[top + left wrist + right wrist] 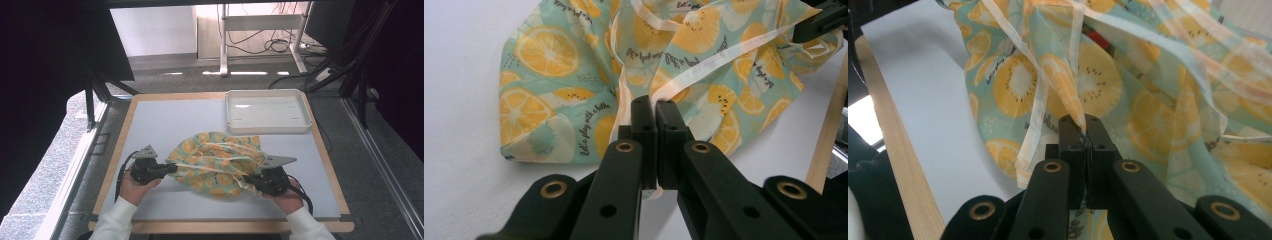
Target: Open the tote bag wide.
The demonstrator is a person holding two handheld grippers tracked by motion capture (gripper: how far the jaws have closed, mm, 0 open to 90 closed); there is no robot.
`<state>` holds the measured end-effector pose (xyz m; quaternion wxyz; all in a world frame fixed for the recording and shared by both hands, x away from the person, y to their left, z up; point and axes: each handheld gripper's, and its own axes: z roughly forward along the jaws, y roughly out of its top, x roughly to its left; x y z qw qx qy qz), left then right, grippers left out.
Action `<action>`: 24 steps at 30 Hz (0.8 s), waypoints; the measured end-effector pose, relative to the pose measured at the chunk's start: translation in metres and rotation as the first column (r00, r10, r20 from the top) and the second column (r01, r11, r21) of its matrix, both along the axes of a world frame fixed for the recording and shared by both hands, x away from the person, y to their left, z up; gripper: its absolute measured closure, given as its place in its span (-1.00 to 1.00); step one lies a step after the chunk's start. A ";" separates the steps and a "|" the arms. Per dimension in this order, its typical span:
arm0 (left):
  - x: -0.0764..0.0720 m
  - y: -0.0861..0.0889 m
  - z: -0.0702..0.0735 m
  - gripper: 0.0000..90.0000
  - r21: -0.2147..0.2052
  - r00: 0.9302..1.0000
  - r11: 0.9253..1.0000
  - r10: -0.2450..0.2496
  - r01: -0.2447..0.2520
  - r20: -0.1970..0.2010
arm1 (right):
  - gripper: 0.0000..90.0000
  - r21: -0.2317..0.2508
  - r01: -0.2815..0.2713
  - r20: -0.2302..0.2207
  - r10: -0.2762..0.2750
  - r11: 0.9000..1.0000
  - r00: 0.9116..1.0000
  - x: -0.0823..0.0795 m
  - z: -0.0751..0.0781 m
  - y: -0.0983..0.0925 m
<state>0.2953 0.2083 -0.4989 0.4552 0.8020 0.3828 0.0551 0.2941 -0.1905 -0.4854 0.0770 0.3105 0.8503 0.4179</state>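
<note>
Yellow orange slices on light green cloth cover the drawstring bag (pixel 216 162), which lies bunched up on the white bench (pixel 170 120) between the two grippers. The left gripper (pixel 172 168) is at the bag's left edge, and the right gripper (pixel 251 181) is at its right edge, so the bag sits right in front of both. In the left gripper view, the black jaws are pressed together and a pale peach ribbon (pixel 704 67) goes down between them, so the left gripper (pixel 655 107) is closed on the ribbon. From there the ribbon runs up and away to the right across the bag (pixel 554 75). In the right gripper view, the jaws are also pressed tight together, and a fold of the bag (pixel 1098 85) comes down to a point right at their tips. The right gripper (pixel 1084 122) pinches that bit of cloth. Just to the left of it a peach ribbon (pixel 1035 115) hangs down loose. In the high view, a hand (pixel 131 189) holds the left gripper and another hand (pixel 287 199) holds the right one, both with white sleeves. A white tray (pixel 305 112) sits on the bench past the bag, far from both grippers.
</note>
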 end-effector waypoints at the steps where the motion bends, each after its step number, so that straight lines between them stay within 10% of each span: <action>1: -0.001 0.000 -0.002 0.98 0.002 1.000 1.000 -0.005 0.005 -0.004 | 0.95 -0.008 -0.001 -0.008 0.001 1.000 1.000 0.000 -0.002 0.000; 24: 0.003 -0.009 -0.030 0.96 0.095 0.997 0.995 -0.012 0.019 -0.078 | 0.95 -0.135 -0.022 -0.041 0.016 0.991 0.999 -0.002 -0.026 0.006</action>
